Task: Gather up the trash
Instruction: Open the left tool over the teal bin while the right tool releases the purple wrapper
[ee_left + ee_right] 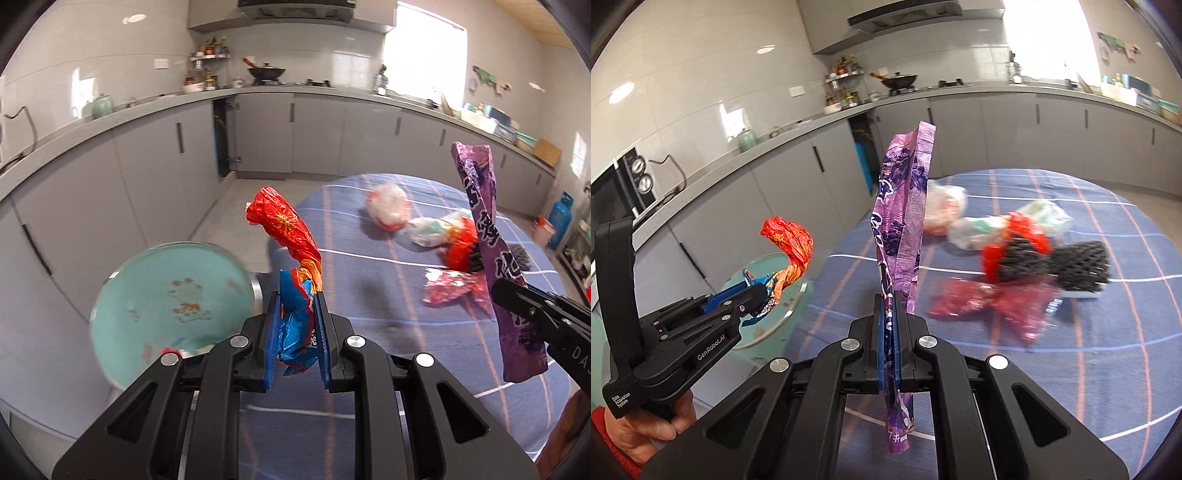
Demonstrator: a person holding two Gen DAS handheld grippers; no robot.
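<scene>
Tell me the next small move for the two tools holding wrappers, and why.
Probably carry the left tool over the teal bin and drop its red wrapper there. It is shut on the wrapper, and the bin stands just beside it, off the table edge. The right tool, shut on the purple wrapper, could follow. More trash lies on the table.
</scene>
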